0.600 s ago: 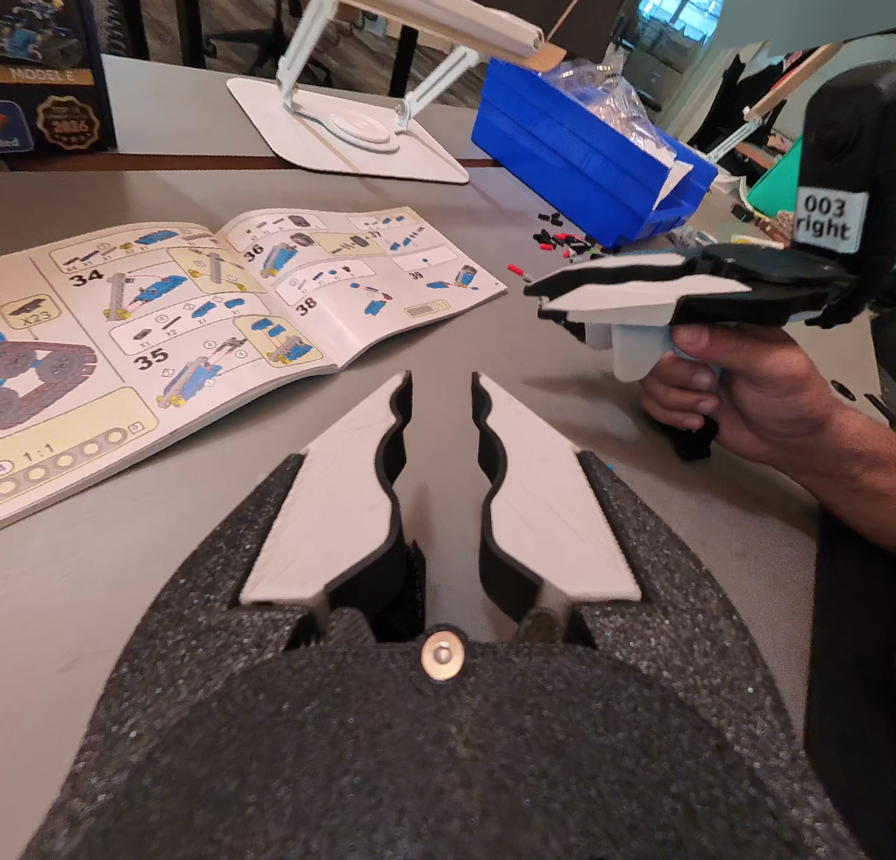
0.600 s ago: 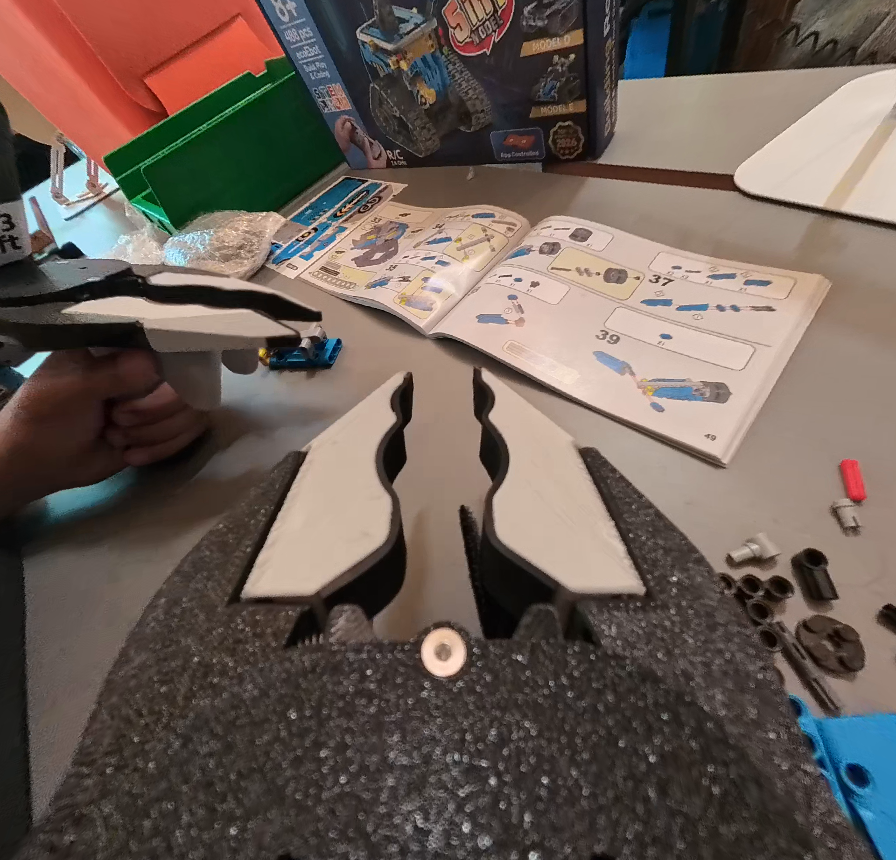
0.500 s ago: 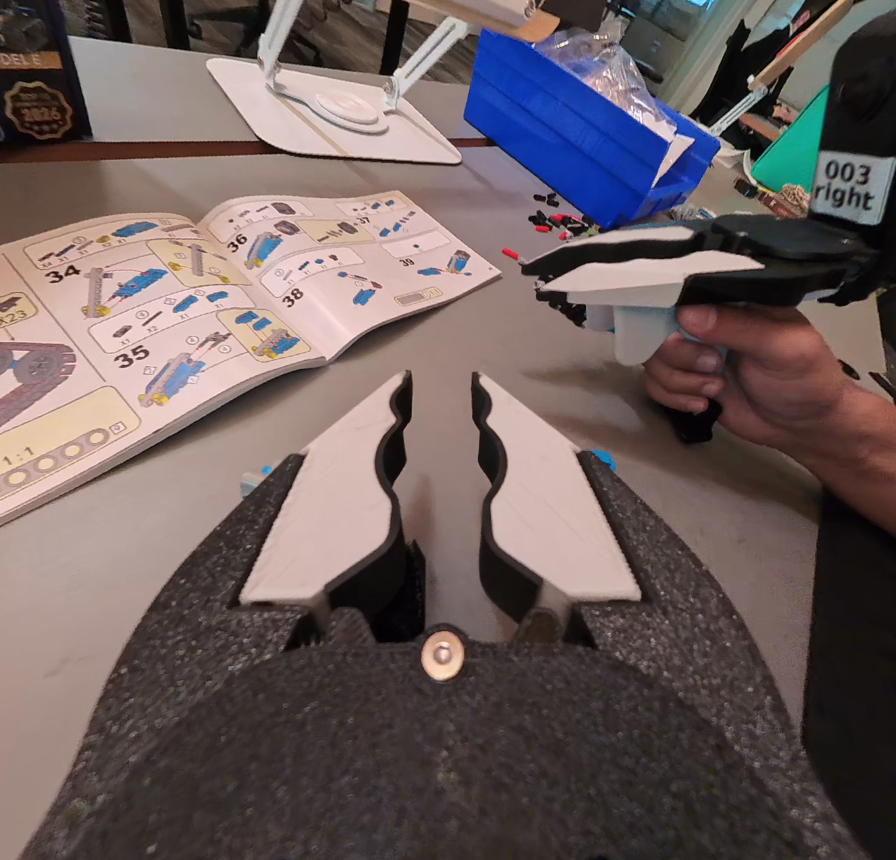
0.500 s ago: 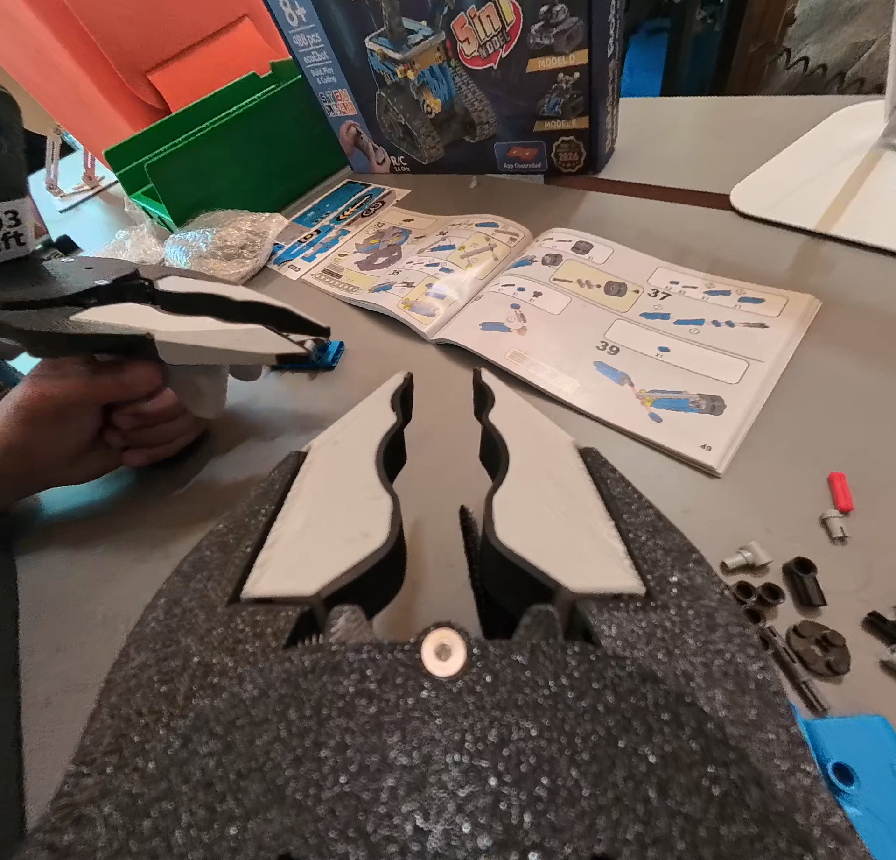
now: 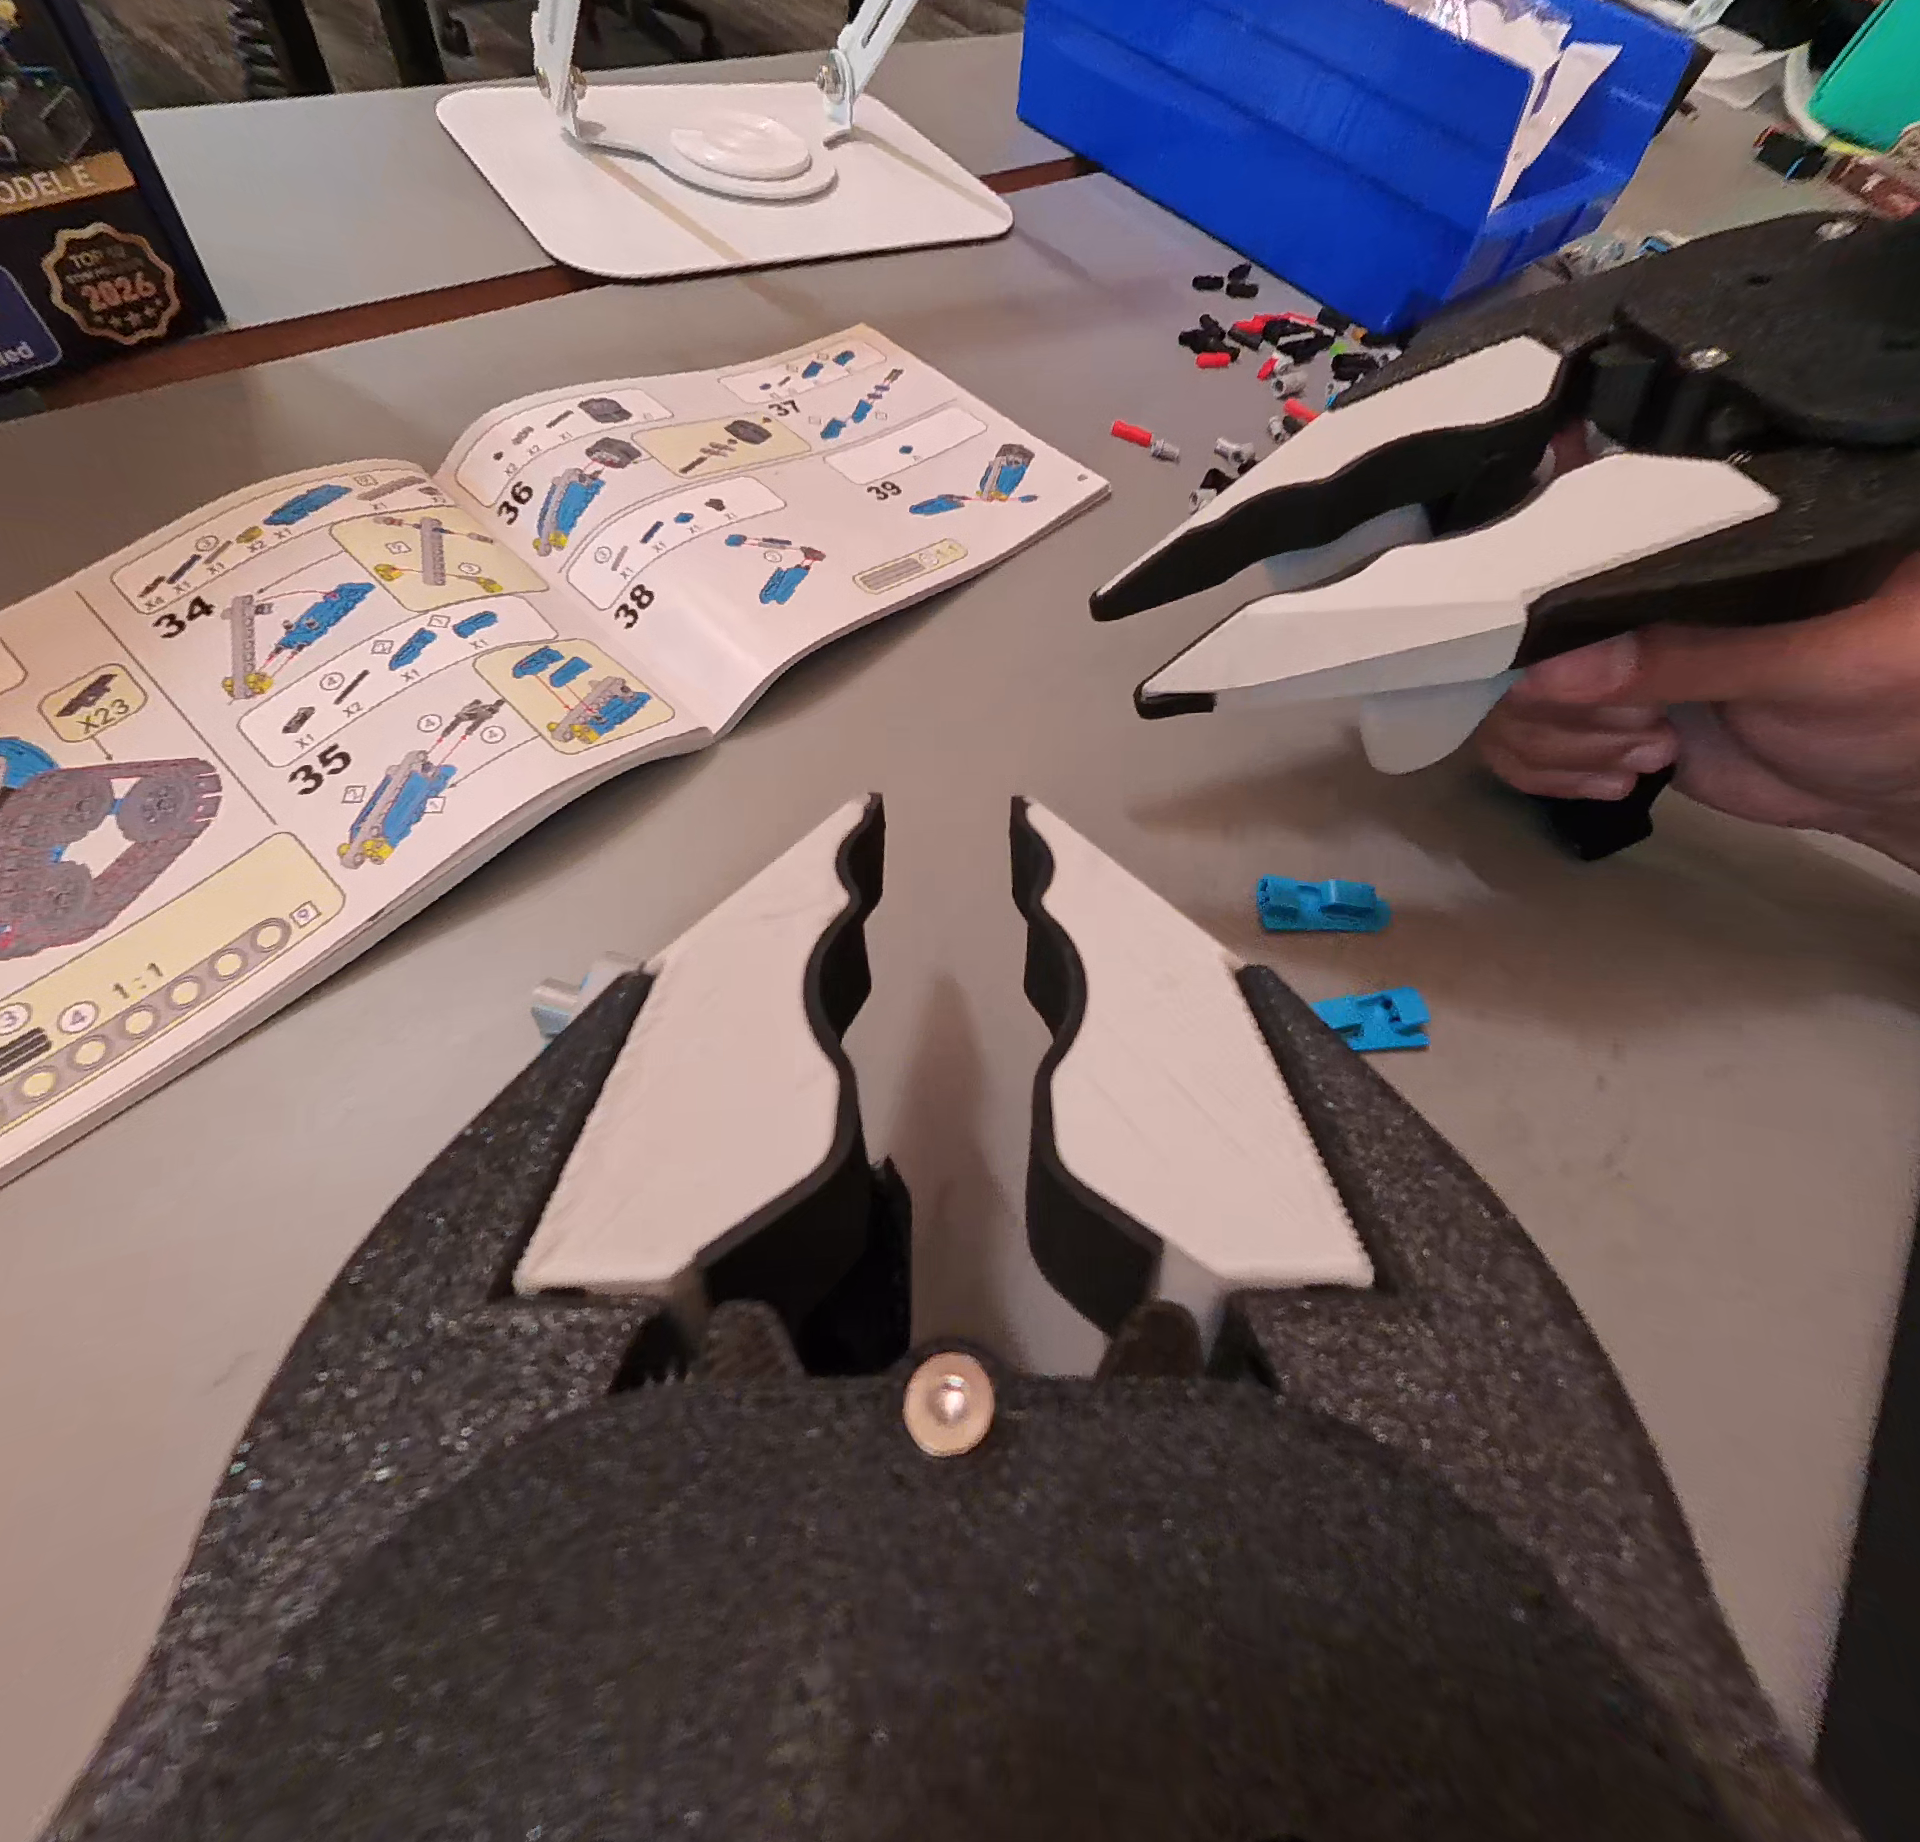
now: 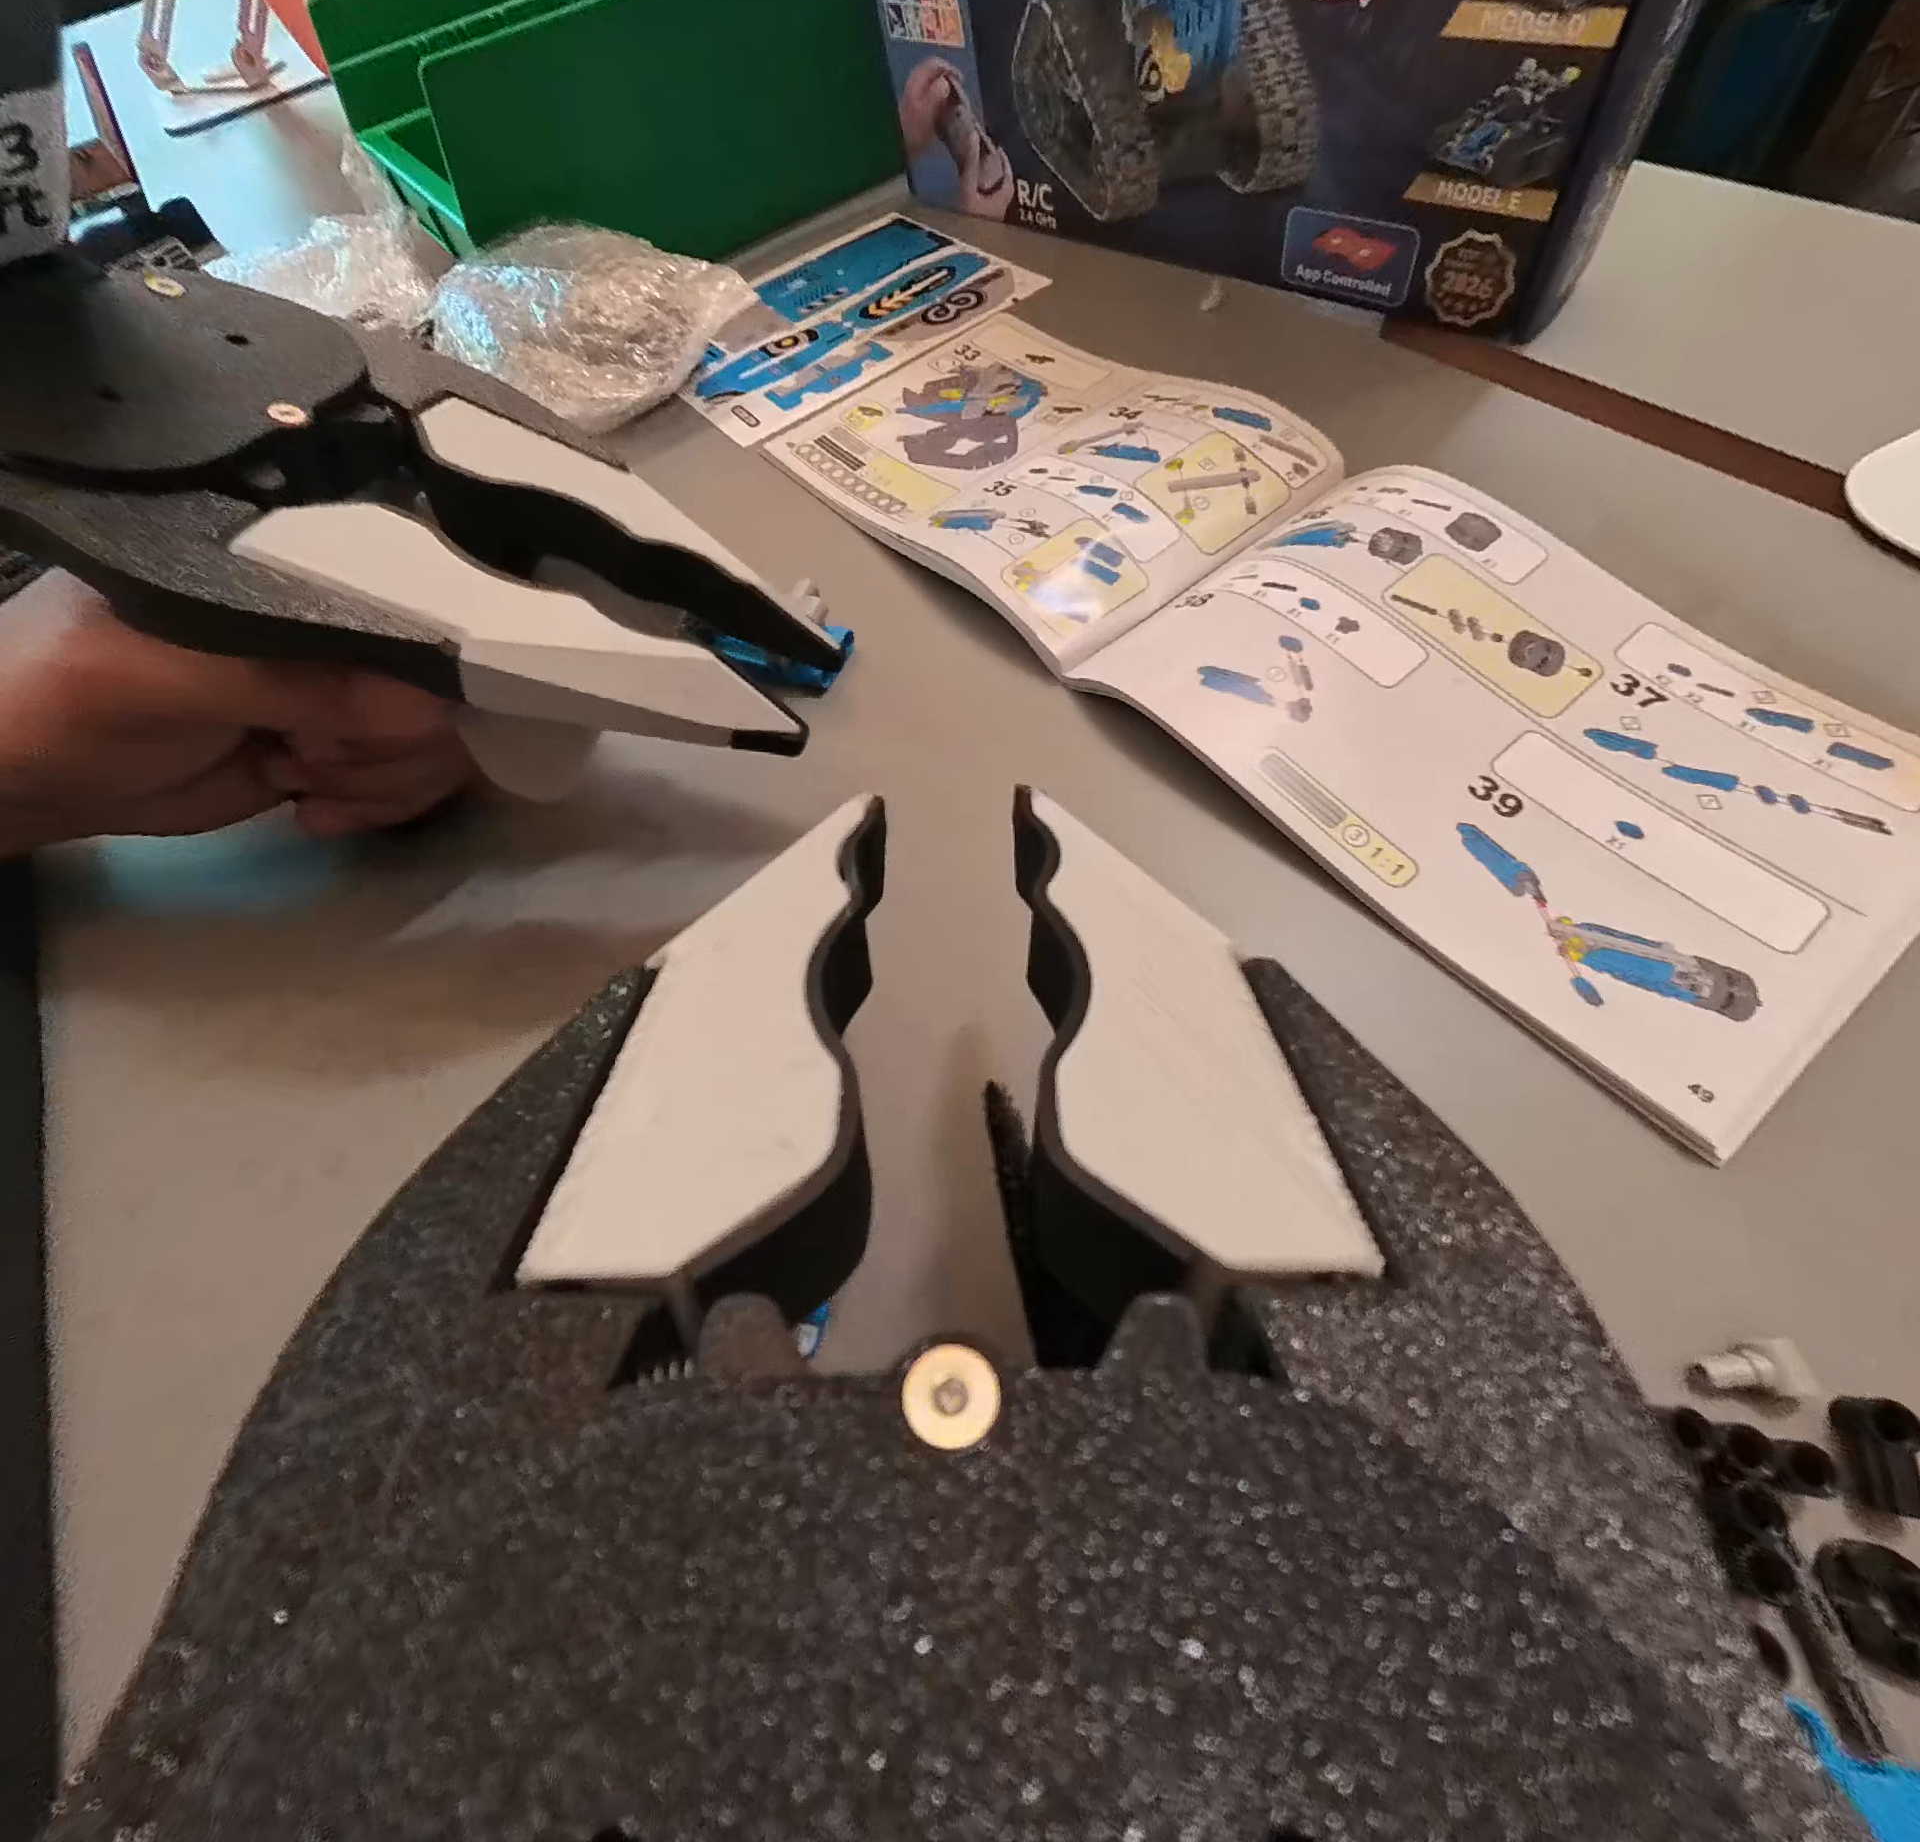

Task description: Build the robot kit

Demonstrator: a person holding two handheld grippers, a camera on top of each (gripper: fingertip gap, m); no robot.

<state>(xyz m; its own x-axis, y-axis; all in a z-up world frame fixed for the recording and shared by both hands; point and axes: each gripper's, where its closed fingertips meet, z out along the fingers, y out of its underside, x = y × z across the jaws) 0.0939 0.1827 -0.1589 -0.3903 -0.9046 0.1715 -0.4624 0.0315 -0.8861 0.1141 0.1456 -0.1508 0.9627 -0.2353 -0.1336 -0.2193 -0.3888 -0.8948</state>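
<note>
the left gripper [image 5: 948, 818] hangs just above the grey table [image 5: 1558, 1221] with its jaws parted by a narrow gap and nothing between them. the right gripper [image 6: 948, 813] hangs the same way, jaws narrowly apart and empty, held in a hand [image 5: 1714, 732] whose fingers wrap the white trigger. the two grippers point toward each other over a bare patch of table.

in the left wrist view, two small blue building pieces [image 5: 1322, 904] lie on the table just right of the left gripper's fingers, between the two tools, and a pale blue-grey piece [image 5: 566, 997] peeks out at the gripper's left edge. in the right wrist view, a blue part [image 6: 800, 654] lies beside the far tip of the left gripper; whether they touch cannot be told.

an open instruction booklet [image 5: 468, 670] lies flat beyond both grippers. farther off, a scatter of small black and red pieces [image 5: 1262, 338] sits before a blue bin [image 5: 1299, 119], next to a white stand base [image 5: 727, 182]. the right wrist view also shows a sticker sheet [image 6: 862, 322], crumpled clear bags [image 6: 592, 312], a green bin [image 6: 623, 88] and a dark printed toy box [image 6: 1299, 78].
</note>
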